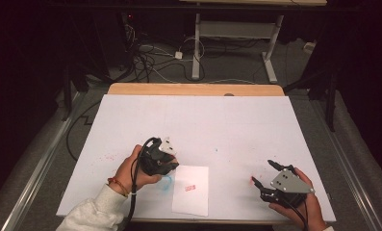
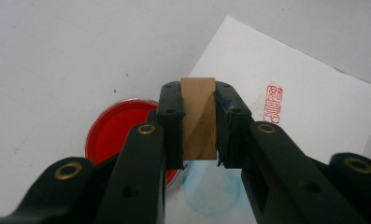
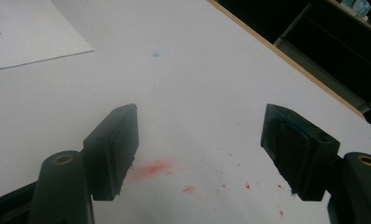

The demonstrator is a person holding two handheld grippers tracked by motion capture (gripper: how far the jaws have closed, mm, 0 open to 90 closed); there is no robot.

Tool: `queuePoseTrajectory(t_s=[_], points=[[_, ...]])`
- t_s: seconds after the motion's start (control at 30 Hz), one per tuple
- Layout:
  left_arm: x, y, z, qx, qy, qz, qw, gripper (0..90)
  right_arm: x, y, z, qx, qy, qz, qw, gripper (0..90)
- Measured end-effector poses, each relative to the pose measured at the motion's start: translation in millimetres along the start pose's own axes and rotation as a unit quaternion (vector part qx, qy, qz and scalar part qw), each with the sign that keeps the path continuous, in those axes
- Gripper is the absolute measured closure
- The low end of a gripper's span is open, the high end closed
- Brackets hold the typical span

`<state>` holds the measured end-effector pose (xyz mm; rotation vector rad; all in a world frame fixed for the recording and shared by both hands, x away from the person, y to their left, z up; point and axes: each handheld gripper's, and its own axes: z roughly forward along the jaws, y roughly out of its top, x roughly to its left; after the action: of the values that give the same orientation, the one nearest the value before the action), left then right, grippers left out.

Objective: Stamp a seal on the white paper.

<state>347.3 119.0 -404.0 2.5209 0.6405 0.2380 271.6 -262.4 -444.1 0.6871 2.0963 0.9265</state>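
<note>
Two black fingers (image 2: 174, 121) of the left gripper (image 2: 198, 122) clamp a plain wooden stamp block (image 2: 198, 119), upright above the round red ink pad (image 2: 115, 128) near the bench's near edge. Lower it squarely for even inking. Smooth white paper (image 1: 191, 190) bears a red seal print (image 2: 272, 103). Right gripper (image 3: 199, 154) hangs wide open, holding nothing.

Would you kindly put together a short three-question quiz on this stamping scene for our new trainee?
1. True or false: the left gripper is shut on the wooden stamp.
2. Which colour is the seal print on the paper sheet? A) blue B) red C) black
3. Fill in: the right gripper stands ____ above the table, with nothing between its jaws.

Key: 1 true; 2 B; 3 open. In the left gripper view the red ink pad lies beside the sheet.
</note>
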Motion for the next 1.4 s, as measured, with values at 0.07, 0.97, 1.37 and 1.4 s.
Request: queuePoseTrajectory(t_s=[0.07,0.97,1.37,1.4], points=[[2.1,-1.2,-0.1,0.0,0.005,-0.003,1.0,73.3,0.1,0.0,0.1,0.0,0.0,0.0,1.0,28.2],[27.7,-14.8,4.8,0.004,0.017,-0.037,0.9992,73.1,-1.1,0.6,4.9,0.007,0.0,0.002,1.0,28.2],[33.8,-19.2,14.4,0.02,0.013,-0.047,0.9986,73.0,-0.7,0.9,5.6,0.007,0.002,0.0,1.0,28.2],[33.8,-19.4,15.7,0.022,0.013,-0.046,0.9986,73.0,-0.5,1.2,5.5,0.006,0.002,0.001,1.0,28.2]])
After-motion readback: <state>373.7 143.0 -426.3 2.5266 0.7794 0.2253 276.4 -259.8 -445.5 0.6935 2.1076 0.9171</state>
